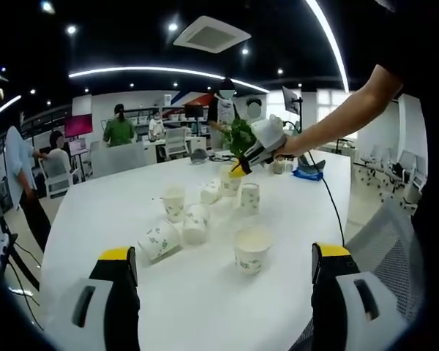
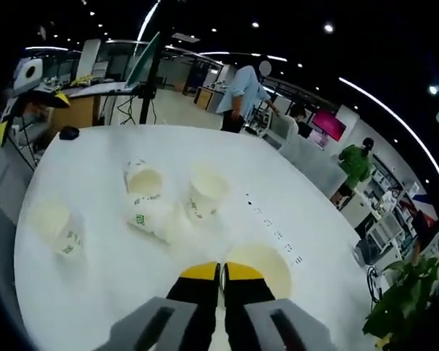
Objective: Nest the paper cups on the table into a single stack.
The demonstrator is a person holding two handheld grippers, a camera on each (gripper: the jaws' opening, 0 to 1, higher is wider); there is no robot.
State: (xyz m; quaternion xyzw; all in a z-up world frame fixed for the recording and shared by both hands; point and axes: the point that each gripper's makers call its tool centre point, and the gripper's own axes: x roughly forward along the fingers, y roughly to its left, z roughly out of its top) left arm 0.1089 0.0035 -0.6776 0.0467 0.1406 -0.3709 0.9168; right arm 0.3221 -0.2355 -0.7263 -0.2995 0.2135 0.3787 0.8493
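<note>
Several white paper cups with green print sit scattered on the white table. One upright cup is nearest, straight ahead between the widely open jaws of my left gripper. One cup lies on its side, with others behind. My right gripper, held by a hand, reaches down to a far cup. In the right gripper view, my right gripper is shut on the rim of that cup. Beyond it stand two upright cups and a lone cup.
A green plant and small items stand at the table's far end. A black cable runs off the right edge. Office chairs ring the table and people stand in the background. The left gripper shows beyond the table's far edge.
</note>
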